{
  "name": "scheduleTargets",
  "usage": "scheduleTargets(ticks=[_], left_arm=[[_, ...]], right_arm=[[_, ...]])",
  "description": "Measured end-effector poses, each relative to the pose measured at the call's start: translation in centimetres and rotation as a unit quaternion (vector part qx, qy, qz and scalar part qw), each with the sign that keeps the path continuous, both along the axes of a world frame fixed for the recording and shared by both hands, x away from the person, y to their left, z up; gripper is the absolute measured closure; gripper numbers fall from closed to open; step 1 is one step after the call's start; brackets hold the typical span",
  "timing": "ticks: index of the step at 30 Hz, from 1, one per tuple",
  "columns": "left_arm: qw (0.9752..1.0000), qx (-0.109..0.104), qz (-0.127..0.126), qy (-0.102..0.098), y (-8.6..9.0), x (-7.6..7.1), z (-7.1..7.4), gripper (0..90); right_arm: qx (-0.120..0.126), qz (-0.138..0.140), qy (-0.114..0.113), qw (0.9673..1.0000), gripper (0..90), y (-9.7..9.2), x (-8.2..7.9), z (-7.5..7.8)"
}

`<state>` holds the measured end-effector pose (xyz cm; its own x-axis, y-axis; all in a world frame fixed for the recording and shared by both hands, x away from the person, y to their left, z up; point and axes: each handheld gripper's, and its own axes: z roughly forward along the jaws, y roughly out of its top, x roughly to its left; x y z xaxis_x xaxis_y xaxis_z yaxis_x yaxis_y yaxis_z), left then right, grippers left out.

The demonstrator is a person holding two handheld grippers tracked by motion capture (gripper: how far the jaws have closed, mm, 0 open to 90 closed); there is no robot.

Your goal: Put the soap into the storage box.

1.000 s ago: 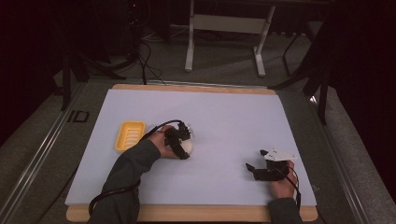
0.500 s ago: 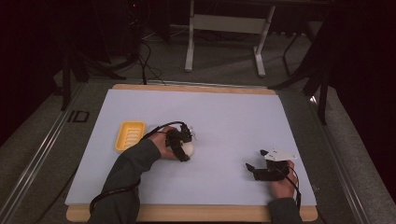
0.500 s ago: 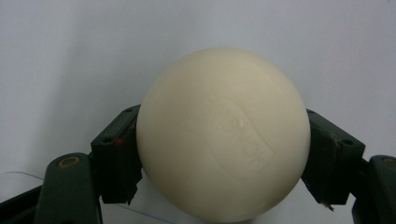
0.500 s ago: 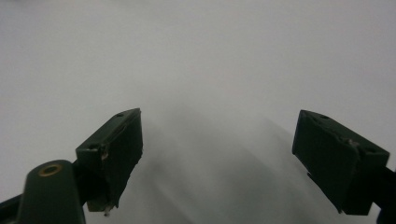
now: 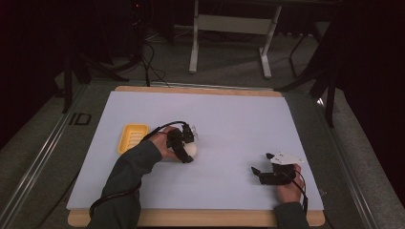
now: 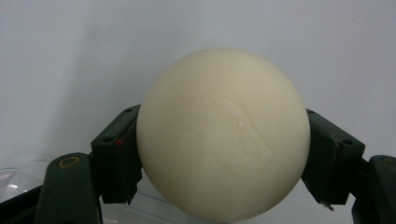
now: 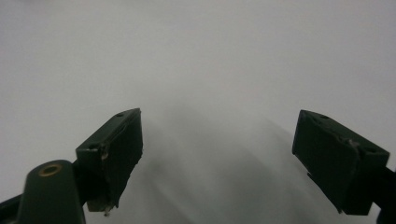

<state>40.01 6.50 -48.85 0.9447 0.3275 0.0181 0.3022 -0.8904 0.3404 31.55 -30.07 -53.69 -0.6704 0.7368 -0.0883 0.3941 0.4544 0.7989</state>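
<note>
Barely any change is seen against the frame half a second earlier: the left gripper [image 5: 185, 151] is kept left of centre in the high view, just right of the yellow tray [image 5: 132, 137], with the right gripper [image 5: 261, 164] parked at lower right. A smooth cream ball [image 6: 223, 135] with a faint embossed mark is pinched between the left jaws, while the right jaws are spread over nothing. Bare white table cover [image 5: 239, 119] is left open across the upper and middle frame, up to the wooden edge [image 5: 200, 89].

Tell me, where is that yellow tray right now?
In the high view the yellow tray lies on the left part of the white mat, just left of the left gripper, which holds a cream ball.
</note>
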Motion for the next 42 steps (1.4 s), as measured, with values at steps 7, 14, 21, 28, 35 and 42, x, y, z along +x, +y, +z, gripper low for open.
scheduleTargets(ticks=[7, 14, 21, 28, 35, 42], left_arm=[[1.0000, -0.003, 0.006, -0.002, 0.5, 0.0, 0.6, 25.4], [0.9999, -0.008, 0.012, -0.005, 1.2, 0.0, 1.2, 25.4], [0.9997, -0.014, 0.018, -0.012, 1.9, 0.0, 1.8, 25.4], [0.9995, -0.012, 0.024, -0.016, 2.3, 0.0, 2.2, 25.4], [0.9990, -0.020, 0.037, -0.014, 2.9, 0.1, 2.5, 25.4], [0.9987, -0.023, 0.044, -0.012, 3.5, 0.2, 2.8, 25.4]], right_arm=[[0.000, 0.000, 0.000, 1.0000, 15.8, 0.0, 0.0, 0.0], [0.000, 0.000, 0.000, 1.0000, 15.8, 0.0, 0.0, 0.0], [0.000, 0.000, -0.001, 1.0000, 15.8, 0.0, 0.0, 0.0], [0.000, 0.000, -0.001, 1.0000, 15.8, 0.0, 0.0, 0.0], [0.000, 0.000, 0.000, 1.0000, 15.8, 0.0, 0.0, 0.0], [0.000, 0.000, -0.001, 1.0000, 15.8, 0.0, 0.0, 0.0]])
